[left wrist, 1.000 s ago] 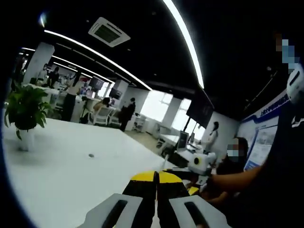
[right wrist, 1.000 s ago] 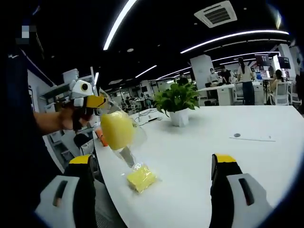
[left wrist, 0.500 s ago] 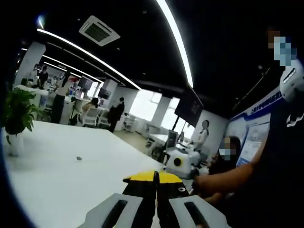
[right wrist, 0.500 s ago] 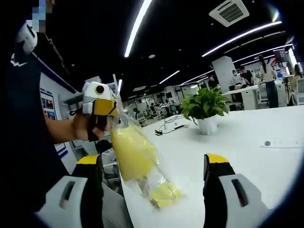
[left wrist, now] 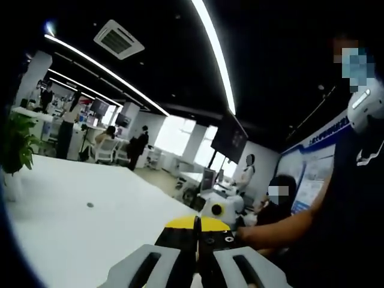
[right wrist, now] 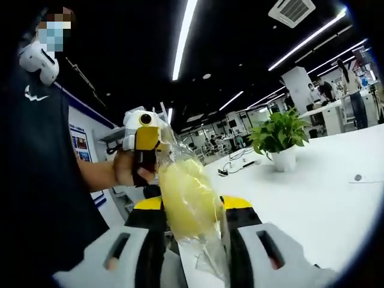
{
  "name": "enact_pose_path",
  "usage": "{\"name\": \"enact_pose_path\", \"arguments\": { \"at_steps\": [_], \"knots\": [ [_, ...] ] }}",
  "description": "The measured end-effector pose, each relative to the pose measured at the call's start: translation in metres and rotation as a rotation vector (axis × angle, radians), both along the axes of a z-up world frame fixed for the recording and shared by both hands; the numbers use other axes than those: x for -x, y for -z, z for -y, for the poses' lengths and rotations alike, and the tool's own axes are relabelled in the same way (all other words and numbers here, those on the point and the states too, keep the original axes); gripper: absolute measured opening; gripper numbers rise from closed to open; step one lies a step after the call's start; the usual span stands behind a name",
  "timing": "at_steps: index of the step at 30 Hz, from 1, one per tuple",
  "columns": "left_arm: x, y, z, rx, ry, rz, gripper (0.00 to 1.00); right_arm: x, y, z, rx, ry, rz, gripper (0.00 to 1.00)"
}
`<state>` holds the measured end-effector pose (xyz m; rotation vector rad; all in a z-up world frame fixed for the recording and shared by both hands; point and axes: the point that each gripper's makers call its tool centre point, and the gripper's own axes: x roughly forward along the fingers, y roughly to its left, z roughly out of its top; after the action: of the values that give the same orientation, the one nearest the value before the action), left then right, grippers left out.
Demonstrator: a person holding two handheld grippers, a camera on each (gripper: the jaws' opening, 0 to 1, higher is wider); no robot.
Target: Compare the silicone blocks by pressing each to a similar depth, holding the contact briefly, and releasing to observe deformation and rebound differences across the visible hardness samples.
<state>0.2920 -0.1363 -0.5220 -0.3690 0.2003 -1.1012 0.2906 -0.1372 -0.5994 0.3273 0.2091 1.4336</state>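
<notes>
A clear plastic bag (right wrist: 204, 252) with a pale yellow silicone block (right wrist: 187, 201) inside hangs over the near edge of the white table (right wrist: 312, 204). My left gripper (right wrist: 150, 144), held in a person's hand, is shut on the bag's top. The yellow-tipped jaws of my right gripper (right wrist: 192, 207) stand close on either side of the block and press the bag against it. In the left gripper view my left gripper (left wrist: 196, 227) has its jaws together. The right gripper (left wrist: 217, 210) shows just beyond them.
A potted plant (right wrist: 282, 135) (left wrist: 15, 147) stands on the table, and a small round object (right wrist: 357, 177) (left wrist: 90, 204) lies further out on it. The person's arm (left wrist: 282, 228) and dark shirt fill one side. People sit and stand at desks in the background.
My right gripper's jaws have come in from wide apart onto the bagged yellow block. The left gripper has carried the bag up off the table and closer to the right gripper.
</notes>
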Motion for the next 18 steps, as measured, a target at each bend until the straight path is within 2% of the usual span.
{"name": "enact_pose_path", "arguments": {
  "at_steps": [2, 10, 18],
  "knots": [
    [0.002, 0.0, 0.0, -0.002, 0.001, 0.006, 0.0, 0.001, -0.002, 0.002, 0.022, 0.017, 0.016, 0.22],
    [0.009, -0.011, -0.001, 0.067, 0.024, 0.014, 0.0, 0.008, -0.017, 0.005, 0.089, -0.024, 0.023, 0.14],
    [0.011, -0.002, 0.0, 0.001, -0.009, 0.054, 0.0, 0.014, -0.008, 0.005, 0.15, -0.052, -0.012, 0.1]
  ]
}}
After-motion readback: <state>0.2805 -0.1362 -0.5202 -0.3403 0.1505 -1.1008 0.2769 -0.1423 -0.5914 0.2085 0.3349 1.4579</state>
